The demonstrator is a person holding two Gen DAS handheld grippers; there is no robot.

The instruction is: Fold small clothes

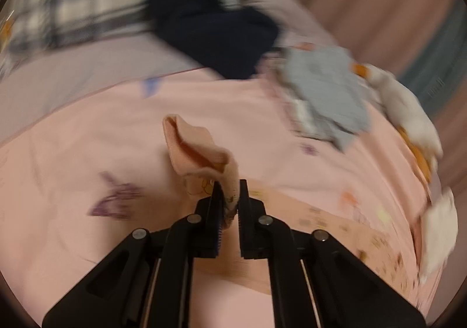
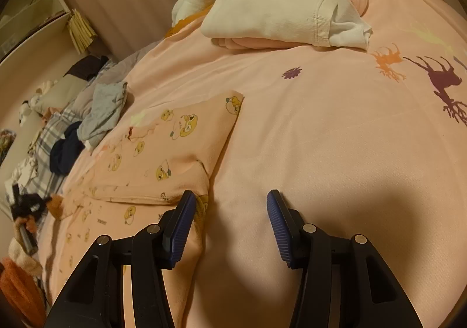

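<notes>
A small pink garment with yellow cartoon prints (image 2: 163,153) lies partly folded on the pink bed cover (image 2: 321,138). In the left wrist view, my left gripper (image 1: 229,190) is shut on a pink flap of that garment (image 1: 201,153), which stands up in a curl above the cover (image 1: 87,129); the view is blurred. My right gripper (image 2: 230,196) hangs open just above the cover with nothing between its fingers. Its left fingertip (image 2: 186,205) is at the garment's near right corner, and its right fingertip (image 2: 275,208) is over bare cover.
A folded cream garment on a pile (image 2: 277,1) sits at the far side of the bed. A grey-blue garment (image 2: 105,112) and a navy one (image 2: 65,150) lie at the left by plaid fabric (image 2: 49,129). Shelves (image 2: 32,15) stand beyond the bed.
</notes>
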